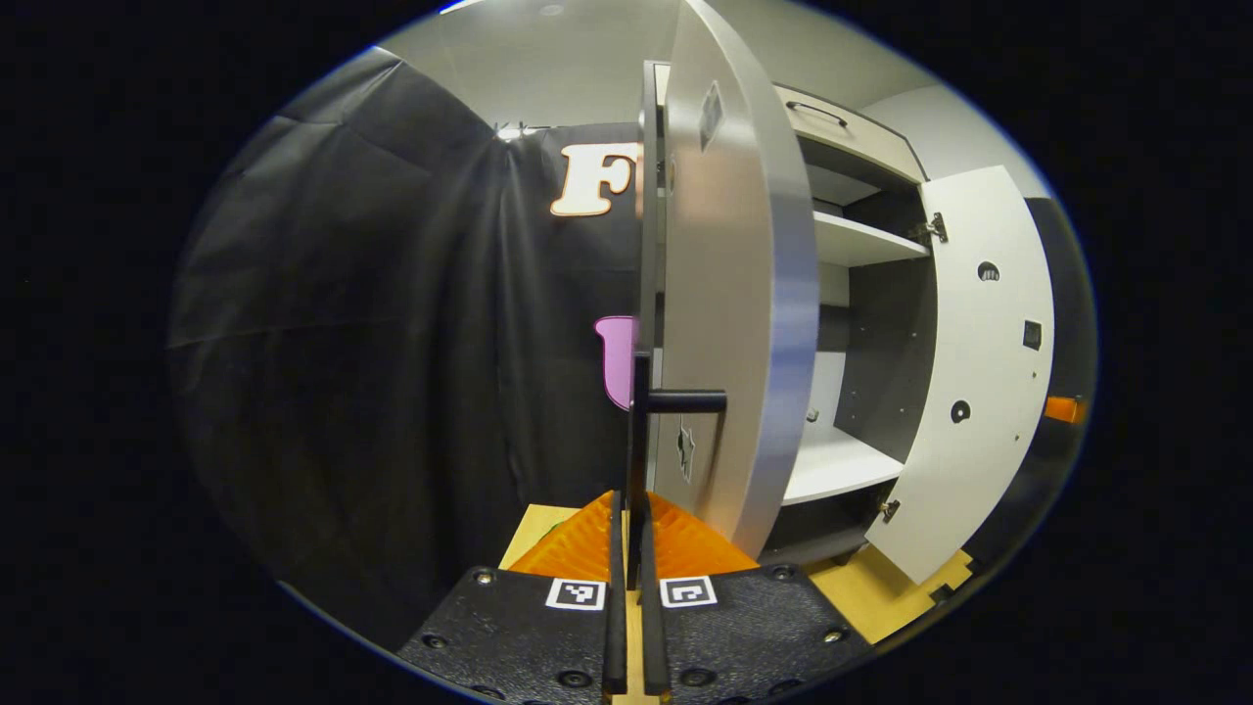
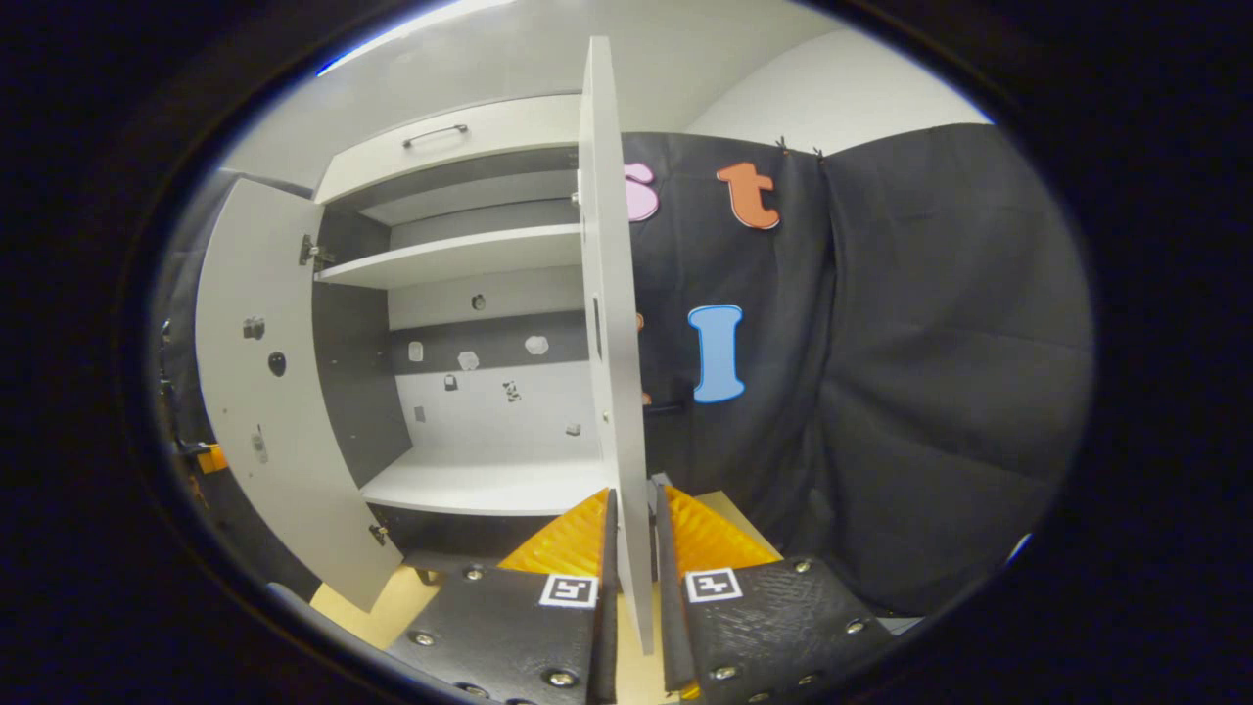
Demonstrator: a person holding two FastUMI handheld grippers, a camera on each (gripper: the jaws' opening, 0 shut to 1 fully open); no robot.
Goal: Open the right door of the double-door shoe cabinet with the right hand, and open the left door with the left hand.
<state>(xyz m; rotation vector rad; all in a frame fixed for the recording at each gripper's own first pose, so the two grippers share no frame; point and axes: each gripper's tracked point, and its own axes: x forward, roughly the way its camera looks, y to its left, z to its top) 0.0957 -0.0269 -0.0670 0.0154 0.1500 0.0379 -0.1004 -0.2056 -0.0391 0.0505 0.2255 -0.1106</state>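
Shelves [image 2: 460, 255] stand bare behind both swung-out doors. My left gripper [image 1: 634, 548] grasps the left door's handle [image 1: 641, 431]; my right gripper [image 2: 631, 548] clamps the right door's edge [image 2: 612, 294].

A recording booth: black cloth wall [image 2: 930, 343] draped behind a white double-door shoe cabinet [image 2: 470, 255] with bare shelves.

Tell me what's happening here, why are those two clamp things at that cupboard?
A person is opening a shoe cabinet with two hand-held grippers. The left gripper has its jaws closed on the black handle of the left door, which is swung wide. The right gripper has its jaws around the edge of the right door, also wide open. Both doors are open and the shelves inside look bare.
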